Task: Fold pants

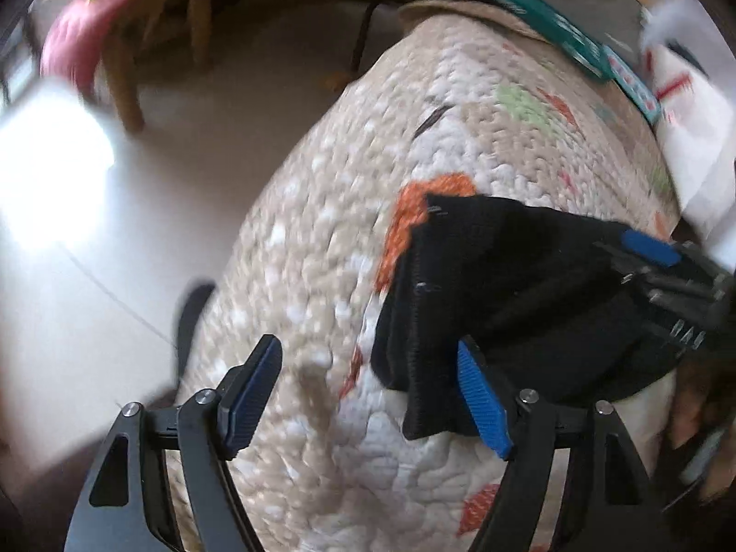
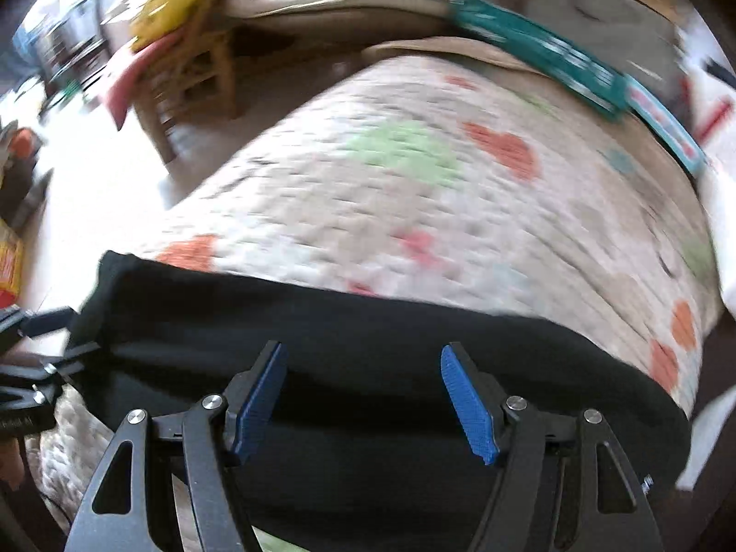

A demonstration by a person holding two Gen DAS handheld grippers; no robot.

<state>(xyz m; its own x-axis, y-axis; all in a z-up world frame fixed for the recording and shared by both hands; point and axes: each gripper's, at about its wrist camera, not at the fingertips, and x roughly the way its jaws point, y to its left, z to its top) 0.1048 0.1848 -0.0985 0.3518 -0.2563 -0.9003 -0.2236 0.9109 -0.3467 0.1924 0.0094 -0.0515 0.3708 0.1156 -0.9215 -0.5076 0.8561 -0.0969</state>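
A: Where are the pants?

B: The black pants (image 2: pixel 368 345) lie on a quilted bedspread (image 2: pixel 414 193), cream and beige with orange, green and pink patches. In the right wrist view they make one long dark band across the near part of the quilt, the far edge fairly straight and slanting down to the right.

A: And how do they look up close?

B: In the left wrist view the fabric (image 1: pixel 506 299) is bunched in layers. One end shows a stitched edge with a few pale threads, and a corner flap hangs toward the camera. The cloth is plain black and matte; I can't make out a waistband or pockets, partly from blur.

A: The left tool?

B: The left tool (image 1: pixel 368 395) stands wide apart, its blue pads clear of anything. Between them is bare quilt; the right-hand pad (image 1: pixel 483 400) sits just at the edge of the pants' flap, not pinching it.

A: The right one?

B: The right tool (image 2: pixel 363 395) is also wide open, above the middle of the black band, with nothing gripped. From the left wrist view it shows at the right edge (image 1: pixel 662 271), over the far end of the fabric.

A: Anything else around?

B: A wooden chair (image 2: pixel 193 73) stands on the pale floor (image 1: pixel 92 253) beyond the bed, and a teal strip (image 2: pixel 543 60) runs along the quilt's far side.
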